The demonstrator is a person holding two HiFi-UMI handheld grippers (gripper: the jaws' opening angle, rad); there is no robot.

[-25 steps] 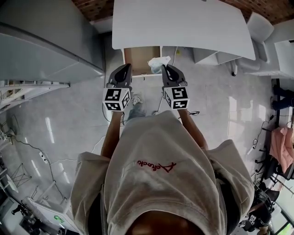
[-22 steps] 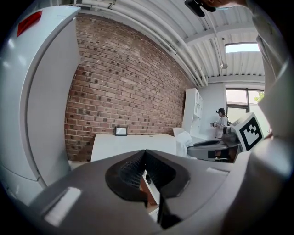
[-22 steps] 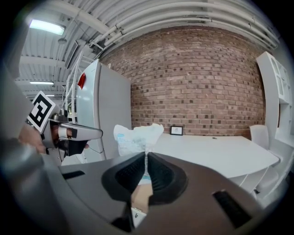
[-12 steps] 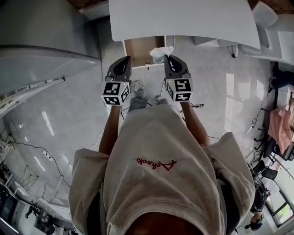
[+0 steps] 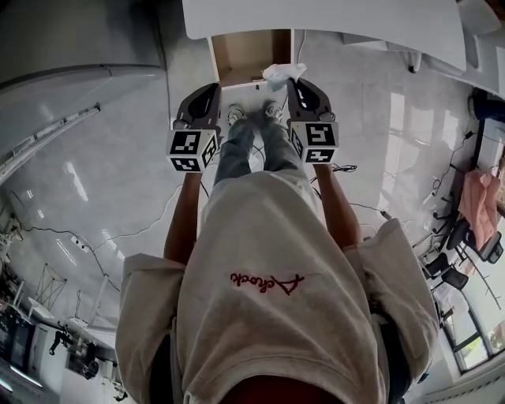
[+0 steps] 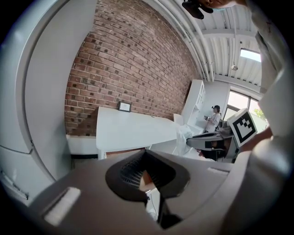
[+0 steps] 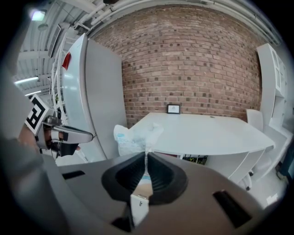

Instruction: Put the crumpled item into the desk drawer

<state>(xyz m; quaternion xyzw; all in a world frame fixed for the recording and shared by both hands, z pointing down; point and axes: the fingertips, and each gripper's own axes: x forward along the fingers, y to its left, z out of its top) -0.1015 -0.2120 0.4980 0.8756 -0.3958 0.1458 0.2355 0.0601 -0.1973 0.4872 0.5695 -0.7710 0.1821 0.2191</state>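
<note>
The crumpled item (image 5: 282,74), a white plastic wrapper with blue print, hangs from my right gripper (image 5: 293,82), which is shut on it. It sits just off the front right corner of the open wooden desk drawer (image 5: 248,54), under the white desk (image 5: 331,24). In the right gripper view the crumpled item (image 7: 132,137) sticks up from the closed tips of the right gripper (image 7: 146,154), with the desk (image 7: 206,133) beyond. My left gripper (image 5: 207,89) is level with it, at the drawer's front left, shut with nothing in it; the left gripper (image 6: 145,151) faces the desk (image 6: 133,131).
A tall grey cabinet (image 5: 71,47) stands left of the desk. The person's feet (image 5: 252,114) are on the glossy floor just before the drawer. Cables (image 5: 347,170) lie on the floor at right. A small frame (image 7: 173,109) stands on the desk against the brick wall.
The person has stepped toward the desk. Both grippers have moved forward to the drawer's front, the right one still carrying the crumpled item.
</note>
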